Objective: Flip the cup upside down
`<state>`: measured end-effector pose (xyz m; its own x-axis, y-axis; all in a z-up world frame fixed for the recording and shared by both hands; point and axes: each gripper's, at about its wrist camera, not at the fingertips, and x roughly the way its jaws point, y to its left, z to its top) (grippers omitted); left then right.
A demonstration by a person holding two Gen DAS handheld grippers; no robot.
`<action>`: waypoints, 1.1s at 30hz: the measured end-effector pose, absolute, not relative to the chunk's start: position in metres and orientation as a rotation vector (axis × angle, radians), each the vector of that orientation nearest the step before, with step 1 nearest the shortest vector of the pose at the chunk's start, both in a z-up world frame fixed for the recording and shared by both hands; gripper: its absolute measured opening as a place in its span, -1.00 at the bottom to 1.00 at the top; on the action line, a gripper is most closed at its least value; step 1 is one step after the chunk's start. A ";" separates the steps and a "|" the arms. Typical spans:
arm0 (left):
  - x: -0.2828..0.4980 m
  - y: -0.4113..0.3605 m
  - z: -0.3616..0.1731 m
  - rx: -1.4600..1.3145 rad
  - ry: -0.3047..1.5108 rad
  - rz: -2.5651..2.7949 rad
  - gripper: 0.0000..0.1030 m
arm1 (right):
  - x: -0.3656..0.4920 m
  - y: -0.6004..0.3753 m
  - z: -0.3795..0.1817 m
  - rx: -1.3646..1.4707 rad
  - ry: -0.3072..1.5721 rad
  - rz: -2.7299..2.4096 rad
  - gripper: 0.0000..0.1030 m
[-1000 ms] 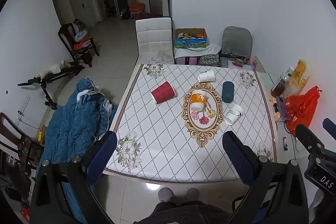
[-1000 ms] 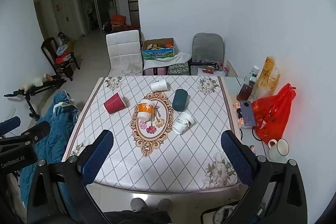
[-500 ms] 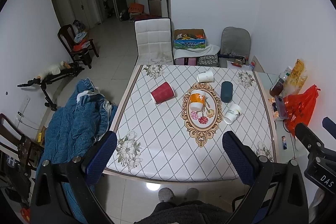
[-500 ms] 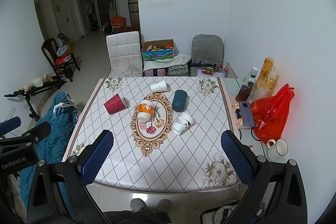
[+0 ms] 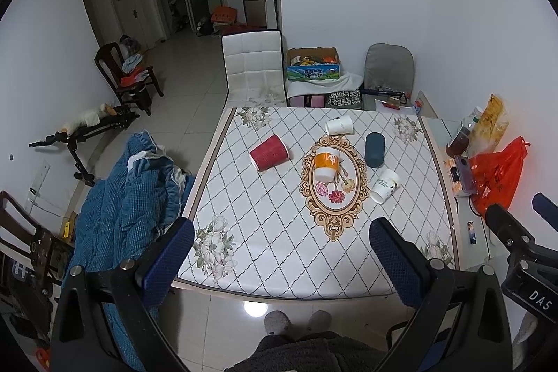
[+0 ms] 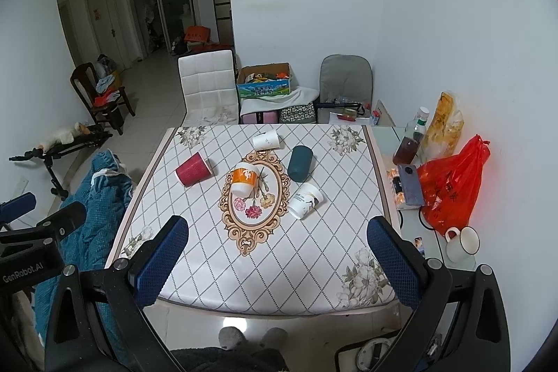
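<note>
Left wrist view: I see my left gripper point(image 5: 280, 248) with jaws spread wide, holding nothing, poised over the near edge of the desk point(image 5: 279, 253). My right gripper point(image 6: 277, 248) reads the same: jaws wide apart, empty. Five cups lie on their sides further up the desk. White printed cup point(image 5: 383, 186) at 2 o'clock from the medallion centre, orange cup point(image 5: 326, 164) at 12, red cup point(image 5: 269, 152) at 10, teal cup point(image 5: 375, 150) at 1, plain white cup point(image 5: 339, 124) farthest. White chair point(image 5: 253, 70) stands beyond the far edge.
</note>
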<state>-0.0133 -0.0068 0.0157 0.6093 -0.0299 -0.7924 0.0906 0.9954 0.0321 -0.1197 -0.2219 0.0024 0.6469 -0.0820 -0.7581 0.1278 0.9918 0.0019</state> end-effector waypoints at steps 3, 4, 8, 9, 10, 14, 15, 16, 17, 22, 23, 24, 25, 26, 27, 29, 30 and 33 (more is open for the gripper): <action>-0.016 -0.009 0.016 0.073 0.911 -0.071 1.00 | -0.120 -0.221 0.002 0.057 0.860 -0.120 1.00; -0.016 -0.009 0.017 0.073 0.911 -0.071 1.00 | -0.119 -0.221 0.001 0.056 0.859 -0.120 1.00; -0.016 -0.011 0.016 0.074 0.911 -0.072 1.00 | -0.126 -0.222 -0.004 0.060 0.857 -0.121 1.00; -0.017 -0.012 0.017 0.076 0.911 -0.074 1.00 | -0.126 -0.222 -0.004 0.059 0.858 -0.120 1.00; -0.019 -0.014 0.017 0.081 0.909 -0.077 1.00 | -0.126 -0.222 -0.004 0.059 0.858 -0.120 1.00; -0.020 -0.015 0.016 0.081 0.910 -0.077 1.00 | -0.126 -0.222 -0.004 0.060 0.859 -0.118 1.00; -0.020 -0.015 0.016 0.081 0.910 -0.077 1.00 | -0.127 -0.222 -0.004 0.059 0.858 -0.118 1.00; -0.020 -0.016 0.016 0.081 0.910 -0.077 1.00 | -0.127 -0.221 -0.005 0.057 0.858 -0.119 1.00; -0.020 -0.015 0.015 0.081 0.910 -0.077 1.00 | -0.127 -0.222 -0.005 0.058 0.859 -0.119 1.00; -0.021 -0.015 0.015 0.080 0.908 -0.076 1.00 | -0.130 -0.222 -0.007 0.062 0.862 -0.113 1.00; -0.021 -0.015 0.015 0.080 0.908 -0.077 1.00 | -0.130 -0.223 -0.007 0.062 0.862 -0.113 1.00; -0.020 -0.015 0.015 0.081 0.907 -0.076 1.00 | -0.131 -0.222 -0.007 0.062 0.861 -0.112 1.00; -0.021 -0.015 0.015 0.081 0.907 -0.076 1.00 | -0.129 -0.222 -0.007 0.061 0.862 -0.114 1.00; -0.020 -0.015 0.015 0.080 0.908 -0.077 1.00 | -0.130 -0.222 -0.007 0.061 0.861 -0.114 1.00; -0.020 -0.015 0.015 0.080 0.908 -0.077 1.00 | -0.131 -0.222 -0.007 0.062 0.861 -0.114 1.00; -0.020 -0.016 0.016 0.080 0.908 -0.077 1.00 | -0.129 -0.223 -0.006 0.063 0.862 -0.114 1.00; -0.020 -0.015 0.016 0.080 0.909 -0.077 1.00 | -0.128 -0.223 -0.006 0.063 0.863 -0.115 1.00; -0.020 -0.016 0.016 0.080 0.909 -0.077 1.00 | -0.130 -0.223 -0.006 0.063 0.862 -0.113 1.00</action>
<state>-0.0201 -0.0157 0.0157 0.6123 -0.0334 -0.7899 0.1008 0.9942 0.0362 -0.1296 -0.2226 -0.0065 0.6455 -0.0735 -0.7602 0.1244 0.9922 0.0096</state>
